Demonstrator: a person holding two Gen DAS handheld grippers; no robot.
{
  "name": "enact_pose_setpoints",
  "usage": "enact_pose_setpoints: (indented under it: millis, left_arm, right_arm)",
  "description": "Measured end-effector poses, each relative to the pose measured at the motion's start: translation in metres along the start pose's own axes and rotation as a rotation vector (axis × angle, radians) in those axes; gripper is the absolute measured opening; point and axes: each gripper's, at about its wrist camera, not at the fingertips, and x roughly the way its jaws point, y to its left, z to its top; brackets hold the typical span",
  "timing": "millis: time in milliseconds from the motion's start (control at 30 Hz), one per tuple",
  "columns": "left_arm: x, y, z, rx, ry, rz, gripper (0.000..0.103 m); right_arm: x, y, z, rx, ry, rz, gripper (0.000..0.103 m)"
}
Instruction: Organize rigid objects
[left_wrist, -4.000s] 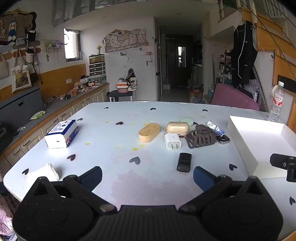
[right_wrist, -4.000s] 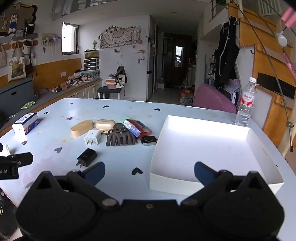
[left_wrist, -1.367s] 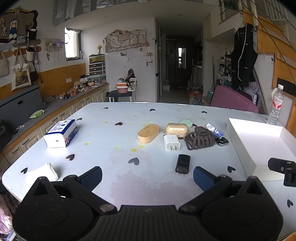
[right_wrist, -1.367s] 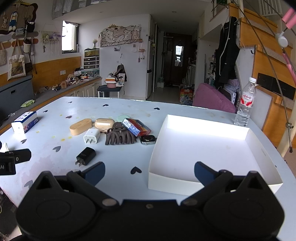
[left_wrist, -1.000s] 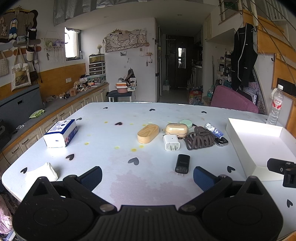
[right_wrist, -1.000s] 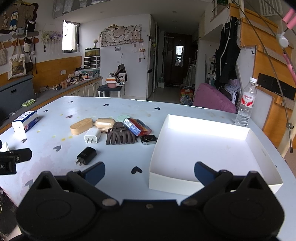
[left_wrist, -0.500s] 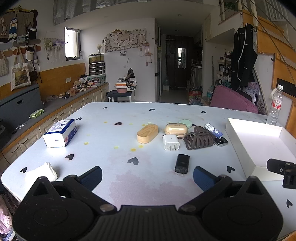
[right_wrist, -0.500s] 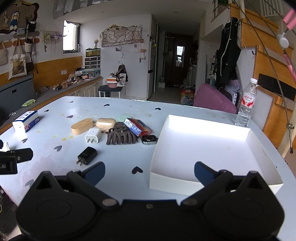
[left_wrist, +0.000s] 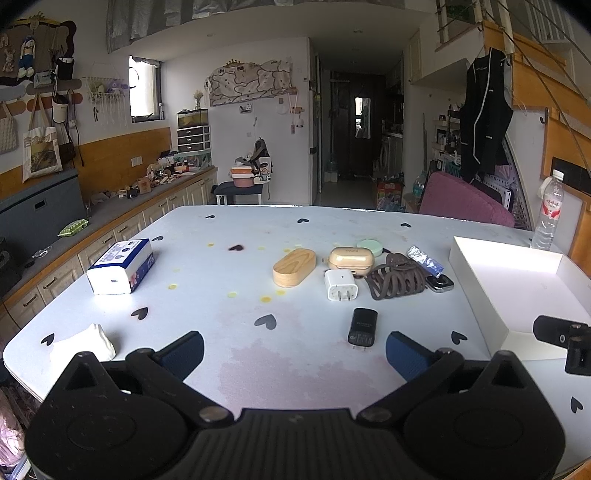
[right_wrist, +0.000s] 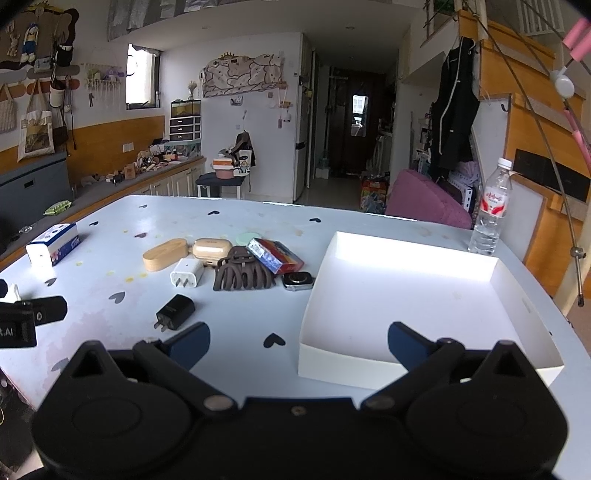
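Left wrist view: nothing sorted yet, both tools hang back

Left wrist view shows the left gripper (left_wrist: 294, 345) low over the tabletop (left_wrist: 236, 354), jaws wide apart and empty. Just beyond them lies the black charger (left_wrist: 362, 326); farther on, the white charger (left_wrist: 340, 284), hair claw (left_wrist: 396, 281), wooden case (left_wrist: 294, 261) and earbud case (left_wrist: 351, 258) crowd together. The right gripper (right_wrist: 298, 341), jaws likewise spread and empty, faces the near wall of the white tray (right_wrist: 406, 295), which holds nothing. Risk: the crowded pieces touch, so a pinch on one may drag its neighbour, and the flat charger could skid away.
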Motion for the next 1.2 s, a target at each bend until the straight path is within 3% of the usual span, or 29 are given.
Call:
enact_pose_setpoints:
  millis: [1000,1200]
  left_arm:
    - [0.000,-0.004,0.001,0.000,-0.006,-0.002,0.103]
    - [0.013,-0.014,0.002,0.013,0.010,-0.008,0.103]
  right_arm:
    - [-0.003,-0.002,0.000,0.001,-0.015,0.001,0.103]
    - [-0.006,-0.036,0.005,0.031,-0.068,-0.065,0.103]
